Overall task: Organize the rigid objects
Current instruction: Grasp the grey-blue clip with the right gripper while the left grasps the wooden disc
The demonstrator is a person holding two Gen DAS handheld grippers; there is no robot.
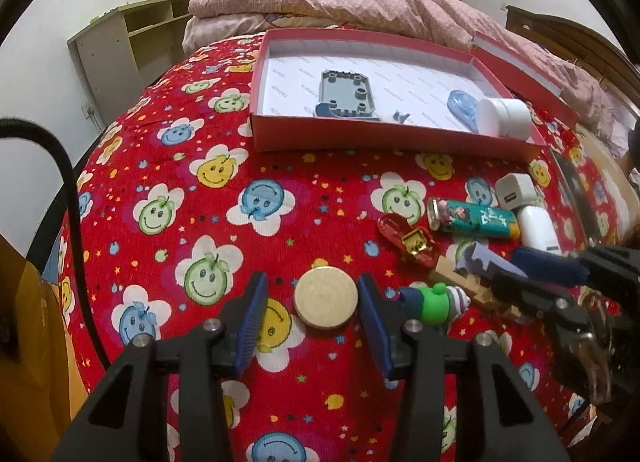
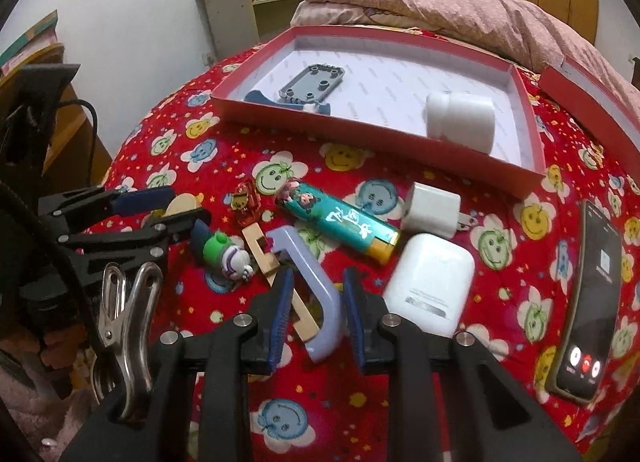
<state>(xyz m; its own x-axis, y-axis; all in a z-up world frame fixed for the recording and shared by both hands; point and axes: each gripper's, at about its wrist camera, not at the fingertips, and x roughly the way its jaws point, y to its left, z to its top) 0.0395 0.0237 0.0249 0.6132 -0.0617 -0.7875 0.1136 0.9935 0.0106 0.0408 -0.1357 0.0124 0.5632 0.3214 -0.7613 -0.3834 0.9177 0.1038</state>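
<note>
On a red smiley-print bedspread (image 1: 168, 166), the left gripper (image 1: 313, 316) straddles a round wooden disc (image 1: 325, 297) with gaps either side, the right gripper (image 2: 316, 304) brackets a lilac curved piece (image 2: 320, 302) without clearly touching; both should close squarely before lifting toward the red box (image 1: 384, 142).

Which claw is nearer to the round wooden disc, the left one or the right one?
Left. The left claw has the round wooden disc between its open fingers. The right claw is farther off, around the lilac curved piece.

Box (image 1: 394, 138) centre free — clutter (image 2: 336, 222) nearside.
</note>
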